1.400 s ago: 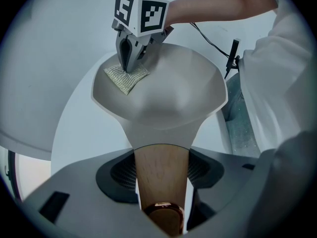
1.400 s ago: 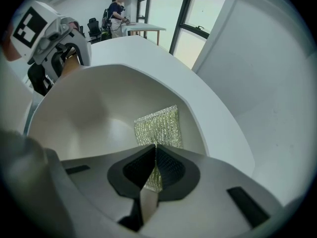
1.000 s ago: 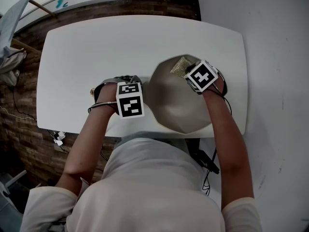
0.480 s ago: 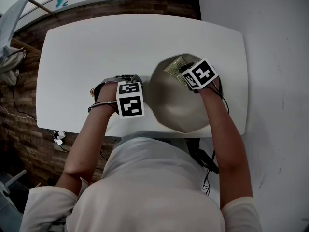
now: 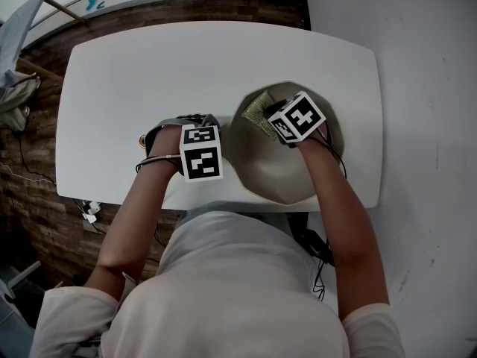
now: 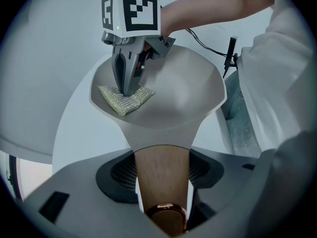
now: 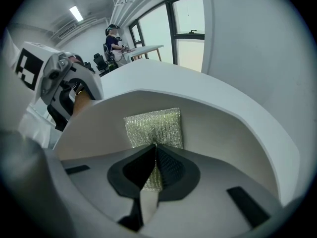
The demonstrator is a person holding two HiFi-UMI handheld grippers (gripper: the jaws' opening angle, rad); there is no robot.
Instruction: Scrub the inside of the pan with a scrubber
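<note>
Head view: the pan (image 5: 276,174) is sitting on the white table (image 5: 134,73), and the right gripper (image 5: 273,122) is reaching down into it with the scrubber (image 5: 257,109) at its tip. Left gripper view: the left gripper (image 6: 163,202) is clamping the pan's wooden handle (image 6: 162,172) between its jaws, with the bowl lying straight ahead of them. Right gripper view: the jaws are pinching the scrubber's near edge, and the pad is lying flat against the pan's inner wall just beyond the tips.
</note>
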